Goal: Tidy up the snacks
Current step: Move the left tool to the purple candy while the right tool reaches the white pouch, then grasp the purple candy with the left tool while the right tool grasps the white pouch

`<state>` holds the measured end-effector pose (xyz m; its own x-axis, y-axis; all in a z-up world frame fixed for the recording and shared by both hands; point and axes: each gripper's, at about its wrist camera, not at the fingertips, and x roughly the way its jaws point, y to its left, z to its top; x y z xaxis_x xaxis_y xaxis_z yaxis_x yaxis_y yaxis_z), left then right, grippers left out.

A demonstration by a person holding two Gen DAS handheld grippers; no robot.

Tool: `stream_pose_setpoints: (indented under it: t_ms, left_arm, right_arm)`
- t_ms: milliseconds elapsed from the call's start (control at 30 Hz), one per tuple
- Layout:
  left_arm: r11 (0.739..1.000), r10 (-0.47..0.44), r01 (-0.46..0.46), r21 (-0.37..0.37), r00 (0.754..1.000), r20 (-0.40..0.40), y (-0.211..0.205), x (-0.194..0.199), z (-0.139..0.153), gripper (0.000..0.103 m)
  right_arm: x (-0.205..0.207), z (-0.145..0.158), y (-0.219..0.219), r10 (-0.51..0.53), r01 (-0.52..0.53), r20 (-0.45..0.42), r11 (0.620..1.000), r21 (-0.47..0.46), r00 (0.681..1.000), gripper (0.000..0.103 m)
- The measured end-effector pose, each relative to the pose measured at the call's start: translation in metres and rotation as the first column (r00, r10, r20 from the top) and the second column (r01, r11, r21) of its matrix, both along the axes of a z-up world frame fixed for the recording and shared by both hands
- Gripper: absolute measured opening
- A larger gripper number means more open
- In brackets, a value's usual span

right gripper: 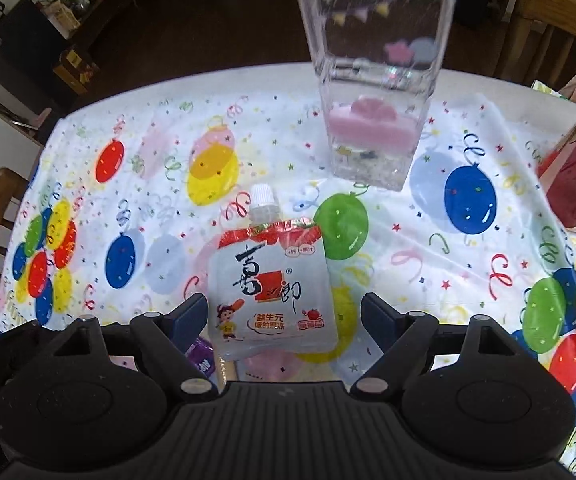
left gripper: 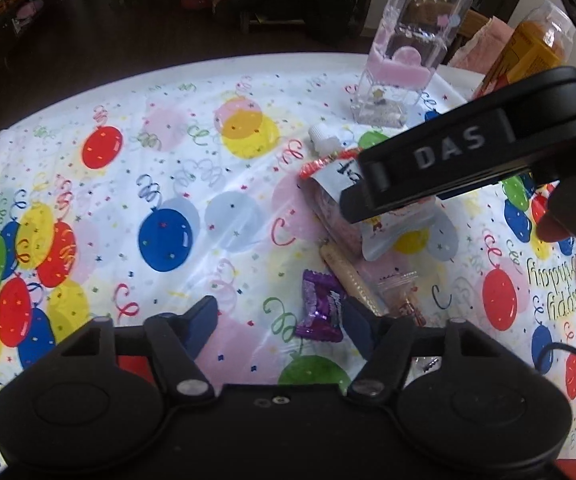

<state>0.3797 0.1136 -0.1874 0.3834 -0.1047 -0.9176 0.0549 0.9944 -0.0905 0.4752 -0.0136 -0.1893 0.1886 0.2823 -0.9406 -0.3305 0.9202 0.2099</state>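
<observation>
Right gripper (right gripper: 286, 312): jaws spread wide, fingers either side of a jelly pouch (right gripper: 274, 288) without touching it; nothing held. In the left wrist view it appears from the side as a black body lettered "DAS", poised over the same pouch.

Left gripper (left gripper: 280, 320): jaws wide apart, empty, low over the table; a purple candy wrapper (left gripper: 321, 310) lies between its fingertips, nearer the right finger.

Jelly pouch: flat on the tablecloth (right gripper: 148, 160), white screw cap pointing away from the camera, red strip along the top, bold black characters, red square, cartoon child and apple on a silvery-white face.

Adjacent items: tan stick snack (left gripper: 349, 276) and small clear packet (left gripper: 405, 294), both just beside the purple wrapper.

Beyond: tall clear container (right gripper: 371, 92), upright, pink band inside, small bits at its base.

Far right: orange box (left gripper: 523, 52) in clear wrap.

Surface: white tablecloth printed with balloons and streamers.
</observation>
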Motion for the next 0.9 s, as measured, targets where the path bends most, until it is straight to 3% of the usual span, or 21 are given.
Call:
stream_pose_setpoints:
  t_ms: [233, 400, 467, 700, 900]
  left_arm:
    - [0.999, -0.026, 0.026, 0.019, 1.0, -0.004, -0.007, 0.003, -0.005, 0.057]
    - [0.999, -0.035, 0.035, 0.03, 0.999, 0.014, -0.009, 0.003, -0.004, 0.034]
    - [0.999, -0.037, 0.037, 0.027, 0.999, 0.019, -0.01, 0.003, -0.004, 0.028]
    - [0.999, -0.034, 0.034, 0.01, 0.999, 0.029, -0.008, 0.004, -0.003, 0.016]
    - [1.0, -0.007, 0.007, 0.0, 0.999, 0.034, -0.002, 0.002, 0.001, 0.016]
  right_arm:
    - [0.001, -0.009, 0.008, 0.006, -0.006, -0.008, 1.0, -0.004, 1.0, 0.084]
    - [-0.002, -0.013, 0.01, 0.005, -0.005, 0.0, 1.0, -0.006, 1.0, 0.083]
    - [-0.003, -0.013, 0.01, 0.006, -0.006, 0.001, 1.0, -0.007, 1.0, 0.074]
    - [-0.008, -0.003, 0.002, -0.019, 0.018, 0.004, 1.0, 0.015, 1.0, 0.071]
    - [-0.019, 0.011, -0.012, -0.025, 0.025, -0.001, 0.999, 0.021, 1.0, 0.07]
